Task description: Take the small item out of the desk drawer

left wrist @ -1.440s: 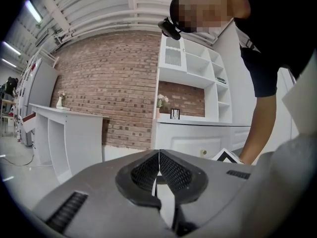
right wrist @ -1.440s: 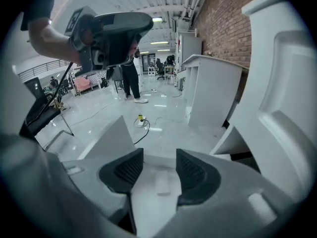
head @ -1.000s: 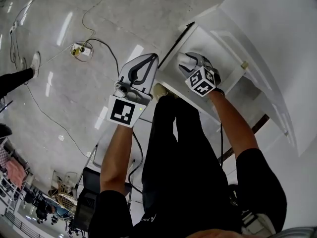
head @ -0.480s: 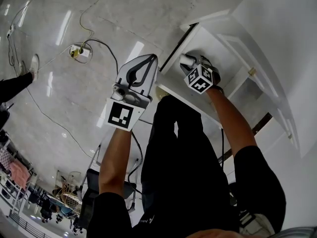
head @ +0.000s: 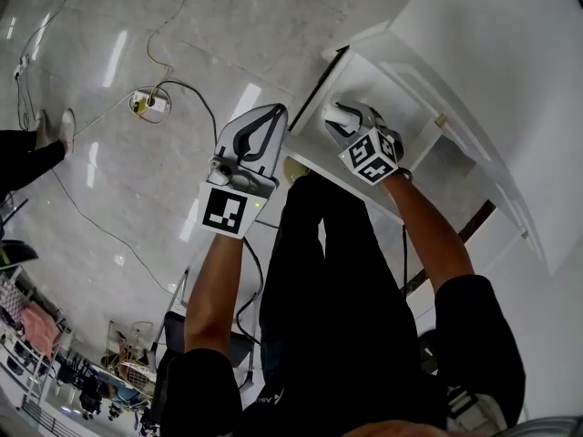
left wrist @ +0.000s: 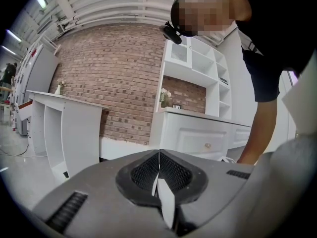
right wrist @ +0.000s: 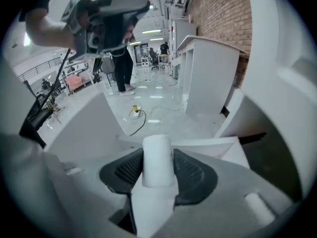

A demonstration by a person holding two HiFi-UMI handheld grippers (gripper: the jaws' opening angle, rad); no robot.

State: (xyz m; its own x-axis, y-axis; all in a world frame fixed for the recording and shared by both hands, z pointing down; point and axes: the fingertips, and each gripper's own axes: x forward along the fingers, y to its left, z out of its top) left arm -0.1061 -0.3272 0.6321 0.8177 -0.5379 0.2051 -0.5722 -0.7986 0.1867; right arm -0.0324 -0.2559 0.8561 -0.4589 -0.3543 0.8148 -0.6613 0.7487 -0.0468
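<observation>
At the open drawer's front corner, my right claw had just closed on a small white cylinder to lift it out, while my left claw hung clenched and empty.

Left tool and right tool: grey-white shells, cubes bearing black-and-white square markers. Clothing: black short-sleeved shirt, black trousers.

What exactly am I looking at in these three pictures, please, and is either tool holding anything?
There is no robot here: a person holds a handheld gripper in each hand. The head view looks down from a camera on the person's head, over both arms. The other two views ride on the grippers themselves. The left gripper is shut and empty. The right gripper has just been closing its jaws on a small white cylinder, at the open white desk drawer.
</observation>
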